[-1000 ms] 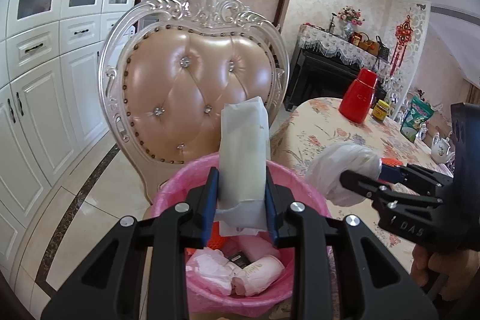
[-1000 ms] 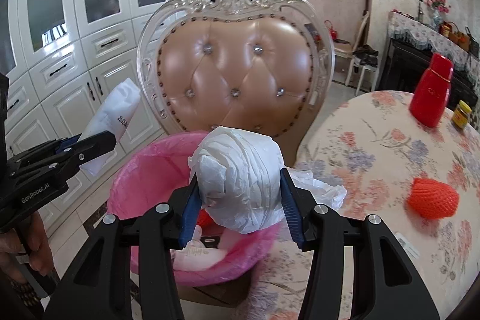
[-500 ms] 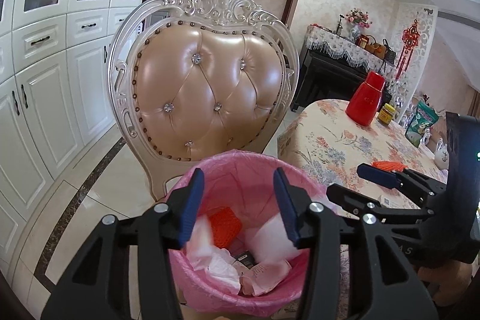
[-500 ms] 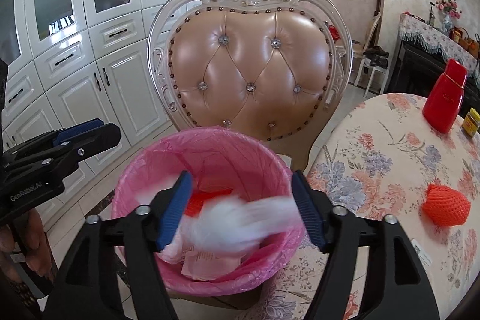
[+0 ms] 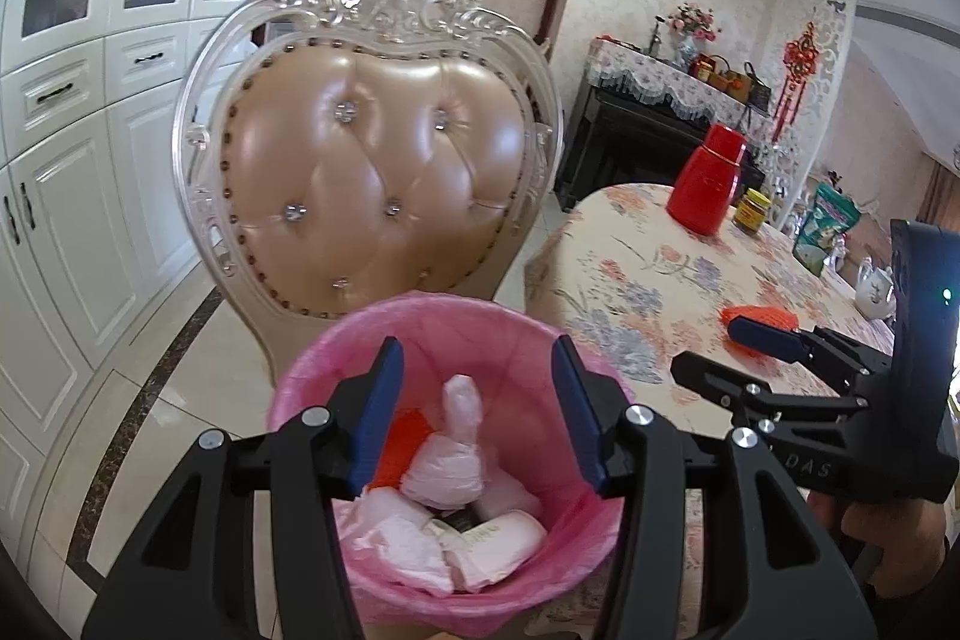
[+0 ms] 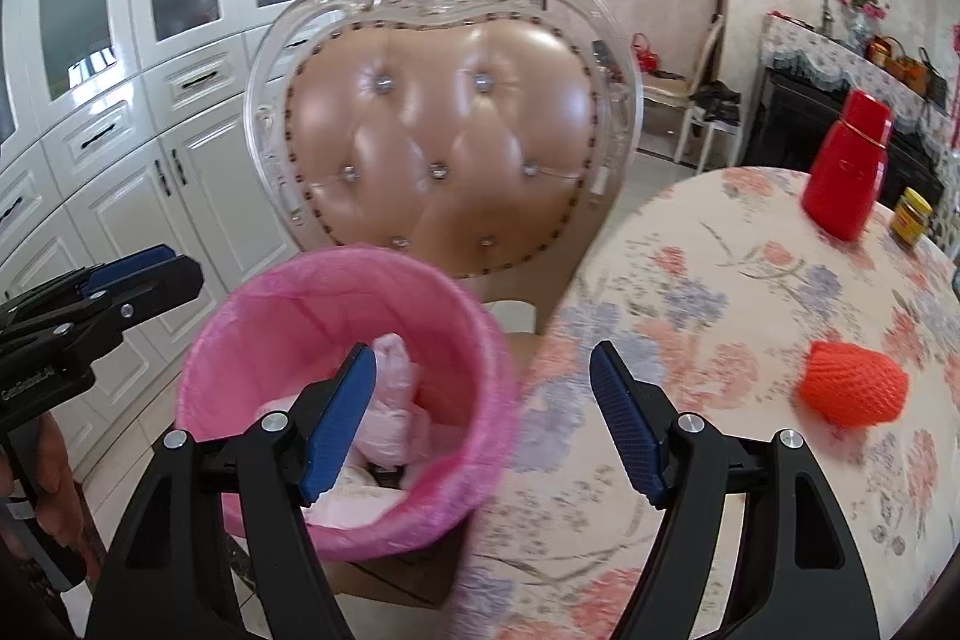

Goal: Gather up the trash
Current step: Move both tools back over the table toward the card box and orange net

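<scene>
A pink-lined trash bin [image 5: 336,358] stands beside the table and holds white wrappers, a knotted white bag [image 5: 450,448] and an orange piece. My left gripper [image 5: 474,412] is open and empty above the bin. My right gripper [image 6: 483,424] is open and empty over the bin's right rim [image 6: 486,340] and the table edge. An orange foam net [image 6: 849,391] lies on the floral tablecloth to the right; it also shows in the left wrist view [image 5: 759,316], partly hidden behind the right gripper [image 5: 720,358].
A tufted peach chair [image 5: 366,184] stands right behind the bin. On the table [image 6: 720,292] are a red flask [image 6: 849,178] and a small jar [image 6: 912,217]. White cabinets [image 5: 72,160] line the left wall.
Both grippers opened and dropped their loads into the bin: the left its long white wrapper, the right its white bag. The right gripper has since shifted right toward the table.
</scene>
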`<action>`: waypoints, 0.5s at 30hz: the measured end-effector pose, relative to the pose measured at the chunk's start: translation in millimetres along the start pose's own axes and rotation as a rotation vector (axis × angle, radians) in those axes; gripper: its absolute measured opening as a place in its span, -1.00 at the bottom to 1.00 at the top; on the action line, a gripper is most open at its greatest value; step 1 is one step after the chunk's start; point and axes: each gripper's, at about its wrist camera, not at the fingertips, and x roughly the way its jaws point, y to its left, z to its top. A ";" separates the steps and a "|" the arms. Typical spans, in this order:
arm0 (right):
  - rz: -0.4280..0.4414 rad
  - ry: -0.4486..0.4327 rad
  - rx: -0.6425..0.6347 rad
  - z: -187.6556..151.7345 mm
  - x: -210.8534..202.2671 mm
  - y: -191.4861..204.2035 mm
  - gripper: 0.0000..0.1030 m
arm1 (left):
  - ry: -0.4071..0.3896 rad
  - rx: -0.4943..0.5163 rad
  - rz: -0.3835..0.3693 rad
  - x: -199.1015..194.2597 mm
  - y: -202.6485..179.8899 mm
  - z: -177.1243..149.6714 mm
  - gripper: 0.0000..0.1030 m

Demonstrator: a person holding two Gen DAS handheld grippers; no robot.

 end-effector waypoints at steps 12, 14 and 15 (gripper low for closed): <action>-0.120 -0.009 0.062 -17.7 -22.4 -79.9 0.46 | 0.037 0.065 -0.064 22.8 -56.7 -6.4 0.01; -0.141 -0.009 0.080 -21.6 -26.9 -96.2 0.46 | 0.047 0.079 -0.078 28.5 -70.0 -8.3 0.01; -0.149 -0.010 0.088 -23.4 -29.2 -103.2 0.46 | 0.050 0.084 -0.082 30.8 -74.4 -8.9 0.01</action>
